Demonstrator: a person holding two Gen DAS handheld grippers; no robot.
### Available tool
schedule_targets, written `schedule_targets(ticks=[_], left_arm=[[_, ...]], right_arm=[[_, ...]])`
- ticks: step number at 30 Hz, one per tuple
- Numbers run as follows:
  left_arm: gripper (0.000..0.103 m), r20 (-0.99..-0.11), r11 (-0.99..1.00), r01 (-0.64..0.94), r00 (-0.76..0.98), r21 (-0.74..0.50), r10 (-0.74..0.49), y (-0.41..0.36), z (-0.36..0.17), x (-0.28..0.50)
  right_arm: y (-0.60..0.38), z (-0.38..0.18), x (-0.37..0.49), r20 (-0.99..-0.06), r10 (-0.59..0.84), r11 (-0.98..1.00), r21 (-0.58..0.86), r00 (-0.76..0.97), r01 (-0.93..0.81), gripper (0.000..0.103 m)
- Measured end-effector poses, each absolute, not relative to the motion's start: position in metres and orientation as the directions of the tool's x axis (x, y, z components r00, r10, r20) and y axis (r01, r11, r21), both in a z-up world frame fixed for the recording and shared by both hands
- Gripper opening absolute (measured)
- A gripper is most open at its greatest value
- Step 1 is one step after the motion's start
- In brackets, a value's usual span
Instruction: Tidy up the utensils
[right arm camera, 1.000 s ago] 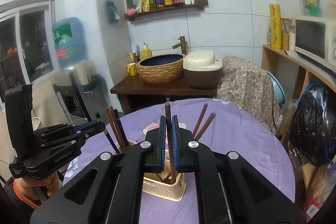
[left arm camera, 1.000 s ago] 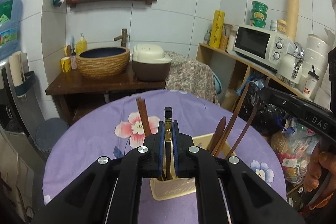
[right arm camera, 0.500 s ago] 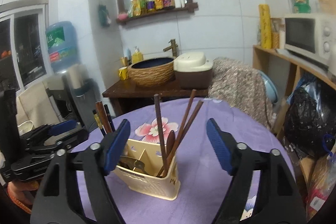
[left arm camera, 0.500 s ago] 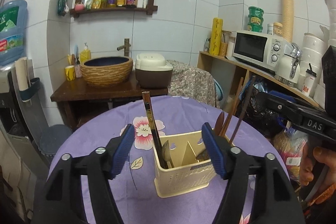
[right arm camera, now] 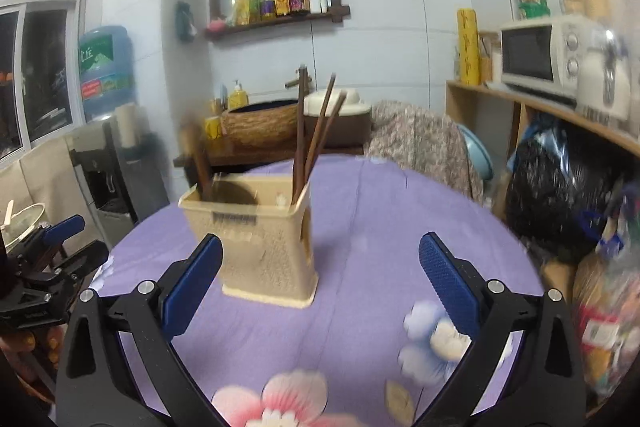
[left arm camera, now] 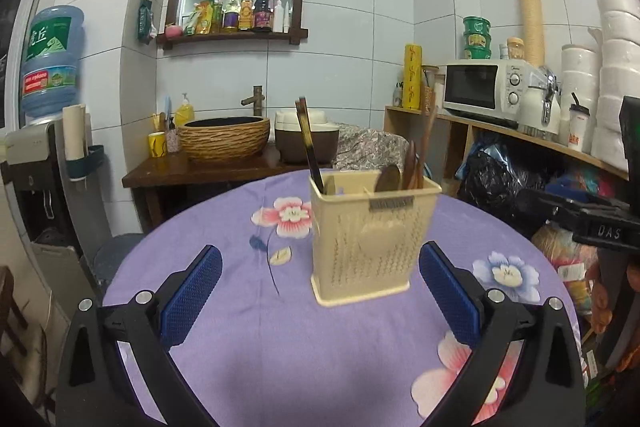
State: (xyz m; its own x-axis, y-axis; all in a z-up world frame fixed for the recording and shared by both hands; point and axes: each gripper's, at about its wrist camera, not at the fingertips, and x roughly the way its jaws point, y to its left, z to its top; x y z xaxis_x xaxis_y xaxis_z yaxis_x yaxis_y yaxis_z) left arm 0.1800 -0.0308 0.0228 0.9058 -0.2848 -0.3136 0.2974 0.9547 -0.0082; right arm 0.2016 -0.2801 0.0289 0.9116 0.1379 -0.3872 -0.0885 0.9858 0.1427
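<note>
Holding both my left gripper [left arm camera: 320, 291] and right gripper [right arm camera: 320, 287] wide apart, jaws just opened, nothing between; beige utensil caddy [left arm camera: 370, 235] upright on purple floral tablecloth [left arm camera: 240, 327], chopsticks [right arm camera: 316, 135] inside.

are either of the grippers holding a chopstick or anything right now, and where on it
Nothing is held. Left gripper and right gripper have just been opening; their jaws stand empty.

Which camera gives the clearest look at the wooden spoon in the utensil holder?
The left wrist view: the wooden spoon shows its bowl above the holder rim. In the right wrist view, blur hides any spoon in the holder.
</note>
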Motion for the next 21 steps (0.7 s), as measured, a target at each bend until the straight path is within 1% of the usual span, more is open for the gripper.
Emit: schedule_targets(ticks=[3,7,10,13,16,21], left_arm=[[0.098,-0.299,0.966,0.259,0.920,-0.017,-0.253,-0.030,0.006,0.152],[0.098,-0.310,0.960,0.277,0.909,-0.049,-0.278,-0.026,-0.006,0.122],[0.098,-0.292,0.962,0.268,0.918,-0.043,-0.269,-0.018,-0.011,0.096],[0.098,-0.274,0.969,0.247,0.932,-0.002,-0.238,-0.014,-0.009,0.072],[0.098,-0.274,0.967,0.255,0.929,-0.012,-0.248,-0.011,-0.009,0.056],[0.098,-0.266,0.970,0.242,0.935,0.001,-0.233,-0.008,-0.009,0.031]], right_arm=[[-0.274,0.006,0.173,-0.396,0.134,0.984,0.161,0.908,-0.075,0.097],[-0.263,-0.019,0.124,-0.386,0.110,0.987,0.153,0.916,-0.054,0.097],[-0.257,-0.029,0.092,-0.378,0.100,0.989,0.135,0.920,-0.052,0.097],[-0.252,-0.033,0.062,-0.363,0.078,0.994,0.103,0.929,-0.044,0.097],[-0.246,-0.035,0.037,-0.350,0.089,0.994,0.090,0.933,-0.062,0.097],[-0.241,-0.027,0.008,-0.296,0.120,0.989,0.117,0.948,-0.089,0.097]])
